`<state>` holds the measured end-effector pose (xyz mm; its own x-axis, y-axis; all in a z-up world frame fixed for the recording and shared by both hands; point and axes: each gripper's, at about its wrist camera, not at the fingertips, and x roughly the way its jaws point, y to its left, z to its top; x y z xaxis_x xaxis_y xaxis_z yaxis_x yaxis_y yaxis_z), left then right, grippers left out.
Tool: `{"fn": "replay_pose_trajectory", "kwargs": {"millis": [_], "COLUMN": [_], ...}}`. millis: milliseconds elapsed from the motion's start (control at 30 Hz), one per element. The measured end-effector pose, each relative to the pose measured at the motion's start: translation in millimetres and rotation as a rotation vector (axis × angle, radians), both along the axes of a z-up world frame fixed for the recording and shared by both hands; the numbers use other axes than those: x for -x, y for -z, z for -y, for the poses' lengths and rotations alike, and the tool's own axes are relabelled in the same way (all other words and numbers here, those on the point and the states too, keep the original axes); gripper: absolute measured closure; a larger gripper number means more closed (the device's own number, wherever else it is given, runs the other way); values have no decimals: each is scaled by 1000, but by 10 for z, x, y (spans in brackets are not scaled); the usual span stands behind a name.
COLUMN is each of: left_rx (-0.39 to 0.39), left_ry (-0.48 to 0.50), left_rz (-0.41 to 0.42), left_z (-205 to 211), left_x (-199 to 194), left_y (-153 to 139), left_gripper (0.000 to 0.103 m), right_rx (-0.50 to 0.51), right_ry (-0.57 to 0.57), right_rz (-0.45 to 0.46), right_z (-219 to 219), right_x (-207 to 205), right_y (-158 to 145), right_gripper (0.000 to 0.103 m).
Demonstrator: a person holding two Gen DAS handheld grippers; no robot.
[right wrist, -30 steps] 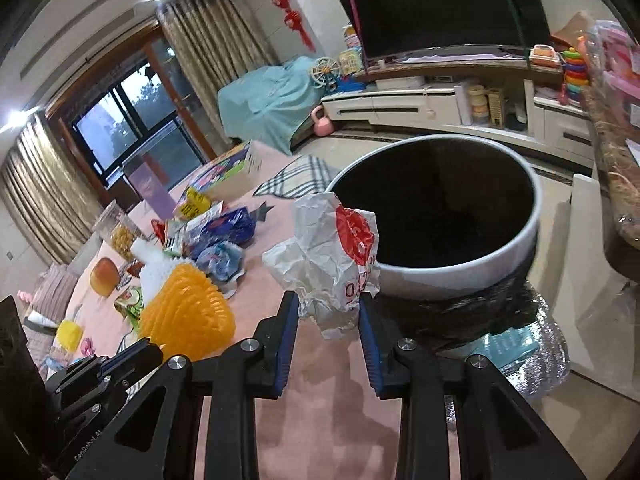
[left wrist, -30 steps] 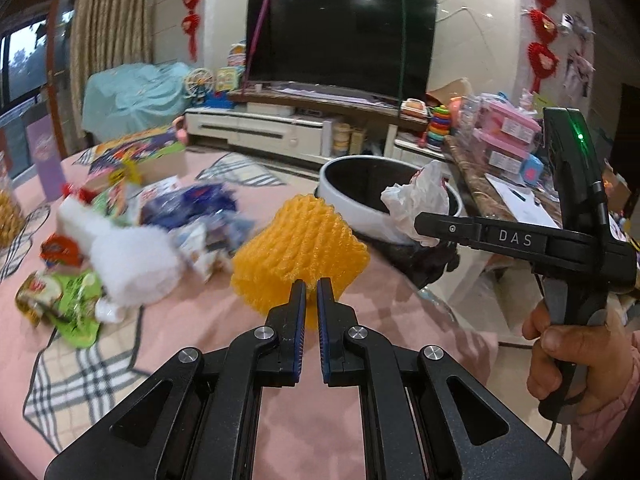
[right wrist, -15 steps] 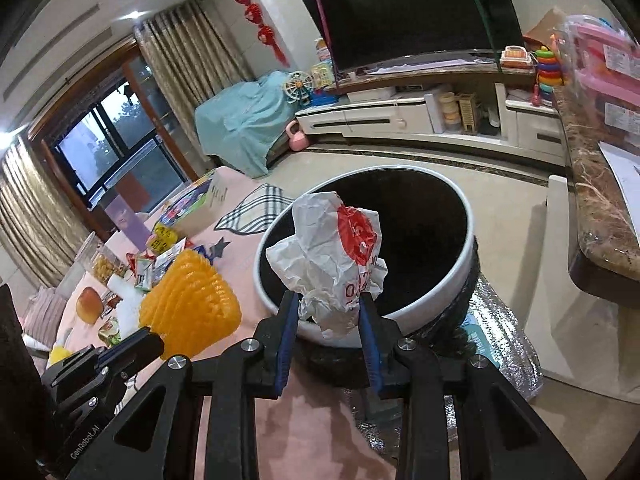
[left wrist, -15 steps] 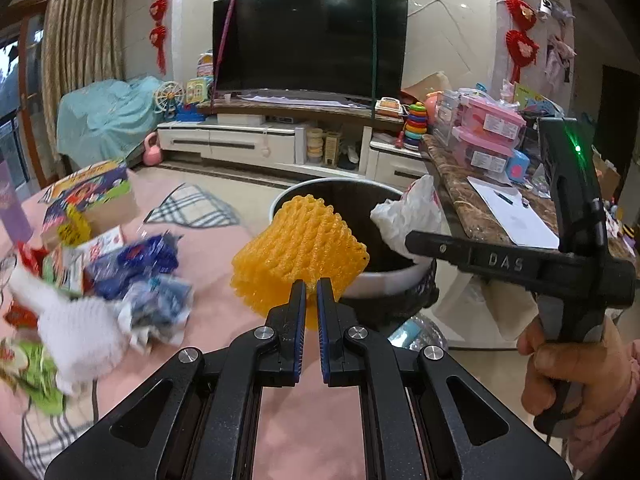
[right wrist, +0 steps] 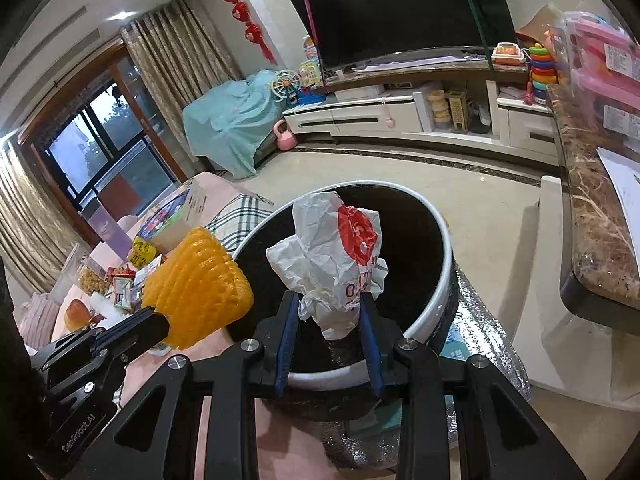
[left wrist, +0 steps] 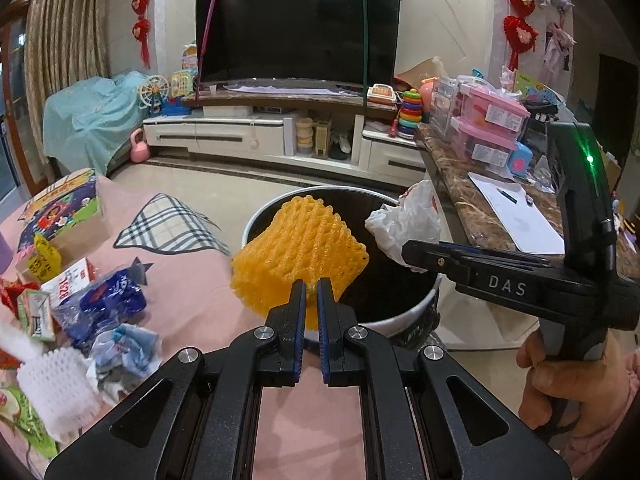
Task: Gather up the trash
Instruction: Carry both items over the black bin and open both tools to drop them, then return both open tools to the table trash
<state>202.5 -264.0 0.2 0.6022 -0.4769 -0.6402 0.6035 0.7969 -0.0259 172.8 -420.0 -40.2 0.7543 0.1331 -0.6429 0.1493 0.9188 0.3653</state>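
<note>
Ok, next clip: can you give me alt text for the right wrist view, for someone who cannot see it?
The right gripper holds a crumpled white plastic bag with red print over the open black-lined trash bin. Beside it, the left gripper holds a yellow foam fruit net at the bin's rim, with a littered pink tablecloth below and a television behind.

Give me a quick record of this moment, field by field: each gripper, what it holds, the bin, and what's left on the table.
left gripper: shut on yellow foam net, at the bin's near rim
right gripper: shut on white bag, over the bin's mouth
bin: white rim, dark inside, beside the table
table: blue wrappers, white foam net, cartons
</note>
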Motion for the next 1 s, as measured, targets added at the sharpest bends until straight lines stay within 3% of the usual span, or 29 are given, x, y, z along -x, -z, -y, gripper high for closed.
{"fn": "replay_pose_trajectory", "kwargs": {"millis": [333, 367, 433, 500, 800, 1000], "left_rx": [-15, -19, -24, -21, 4, 12], "left_ry": [4, 4, -2, -18, -87, -157], "left_rz": [-29, -31, -32, -22, -20, -43], "left_z": [154, 172, 178, 154, -132, -495], "left_x": [-152, -158, -161, -149, 9, 163], "left_y": [42, 44, 44, 31, 71, 186], "left_gripper": [95, 93, 82, 54, 40, 39], "right_rx": [4, 9, 11, 4, -6, -13], "right_ry": [0, 1, 2, 6, 25, 7], "right_rz": [-35, -37, -48, -51, -20, 10], "right_z": [127, 130, 139, 155, 103, -71], "right_x": [-130, -139, -157, -161, -17, 93], "right_y": [36, 34, 41, 45, -7, -60], "right_gripper": [69, 68, 58, 48, 29, 17]}}
